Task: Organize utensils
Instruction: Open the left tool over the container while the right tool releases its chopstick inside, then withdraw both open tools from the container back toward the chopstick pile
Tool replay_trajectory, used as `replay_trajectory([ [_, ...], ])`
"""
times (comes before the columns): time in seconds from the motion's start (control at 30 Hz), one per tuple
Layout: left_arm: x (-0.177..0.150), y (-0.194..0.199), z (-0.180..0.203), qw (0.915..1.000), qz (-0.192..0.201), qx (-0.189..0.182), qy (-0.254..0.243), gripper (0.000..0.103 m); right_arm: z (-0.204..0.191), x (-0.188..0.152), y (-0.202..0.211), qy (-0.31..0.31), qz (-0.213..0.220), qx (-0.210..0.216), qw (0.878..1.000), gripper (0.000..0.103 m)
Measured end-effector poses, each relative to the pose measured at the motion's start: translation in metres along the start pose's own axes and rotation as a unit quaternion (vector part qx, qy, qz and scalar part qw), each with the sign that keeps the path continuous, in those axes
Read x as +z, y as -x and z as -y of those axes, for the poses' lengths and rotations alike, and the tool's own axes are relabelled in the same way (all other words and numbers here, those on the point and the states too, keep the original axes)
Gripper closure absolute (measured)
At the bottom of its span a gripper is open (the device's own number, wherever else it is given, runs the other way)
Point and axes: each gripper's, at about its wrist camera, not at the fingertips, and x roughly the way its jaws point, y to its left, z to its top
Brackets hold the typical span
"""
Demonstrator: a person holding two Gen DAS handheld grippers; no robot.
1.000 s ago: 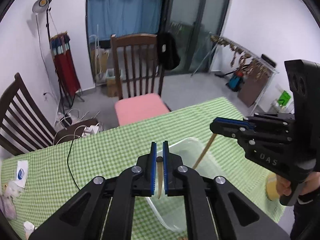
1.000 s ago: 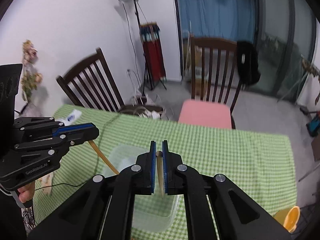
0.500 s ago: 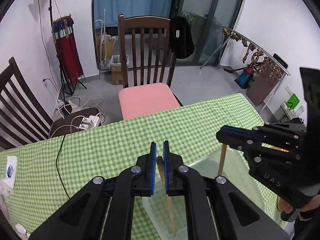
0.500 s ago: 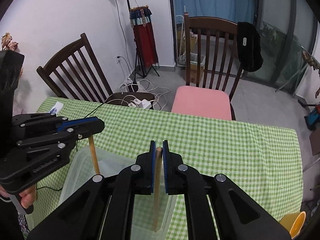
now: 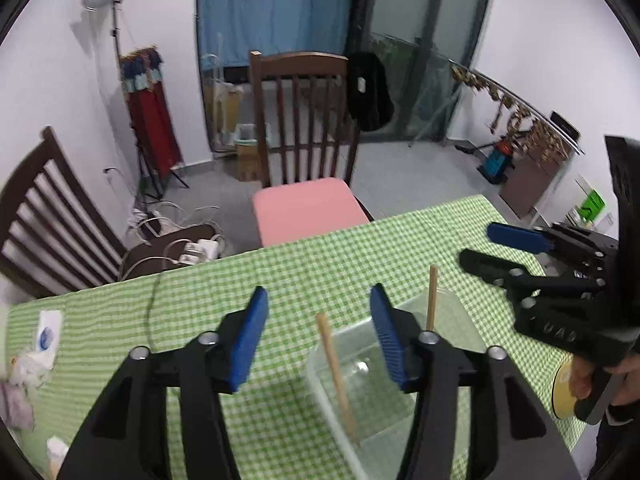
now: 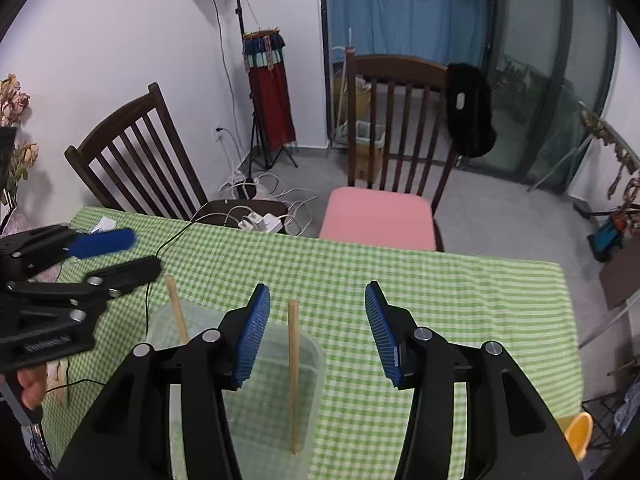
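Note:
A clear plastic container [image 5: 400,394] stands on the green checked tablecloth [image 5: 280,280]. Two wooden chopsticks stand in it: one [image 5: 336,376] leans between my left fingers, the other [image 5: 432,300] stands at the container's far side. My left gripper [image 5: 316,340] is open above the container. My right gripper [image 6: 316,336] is open too, and one chopstick [image 6: 294,376] stands free between its fingers inside the container [image 6: 260,420]. The second chopstick [image 6: 178,312] stands at the left. Each gripper shows in the other's view, open: the right one [image 5: 500,244] and the left one [image 6: 120,252].
A wooden chair with a pink seat [image 5: 304,208] stands at the table's far edge, another dark chair [image 5: 52,208] at the left. A black cable [image 5: 154,300] crosses the cloth. A yellow cup [image 6: 578,434] is at the table's right corner. Papers [image 5: 44,332] lie at the left.
Both grippers have opened and let go of their chopsticks, which now stand free in the container. Both grippers have pulled back slightly.

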Motion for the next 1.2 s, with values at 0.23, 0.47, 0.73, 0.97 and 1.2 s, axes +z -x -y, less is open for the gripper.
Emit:
replay_trajectory([
  [0.23, -0.035, 0.084, -0.014, 0.9992, 0.024, 0.030, 0.008, 0.038, 0.014, -0.027, 0.073, -0.004, 0.025, -0.025, 0.999, 0.047],
  [0.47, -0.090, 0.188, -0.023, 0.9954, 0.070, 0.059, 0.028, 0.027, 0.008, -0.071, 0.144, -0.015, 0.059, -0.041, 0.997, 0.041],
  [0.73, -0.162, 0.257, -0.005, 0.9906, 0.115, 0.069, 0.027, 0.026, -0.023, -0.127, 0.184, 0.003, 0.079, -0.042, 0.996, 0.036],
  [0.97, -0.259, 0.285, 0.030, 0.9776, 0.182, 0.104, 0.022, 0.017, -0.041, -0.197, 0.214, -0.009, 0.133, -0.004, 0.991, 0.026],
  [1.2, -0.369, 0.289, 0.056, 0.9730, 0.218, 0.064, 0.040, 0.017, -0.058, -0.293, 0.222, -0.017, 0.183, -0.002, 0.983, 0.023],
])
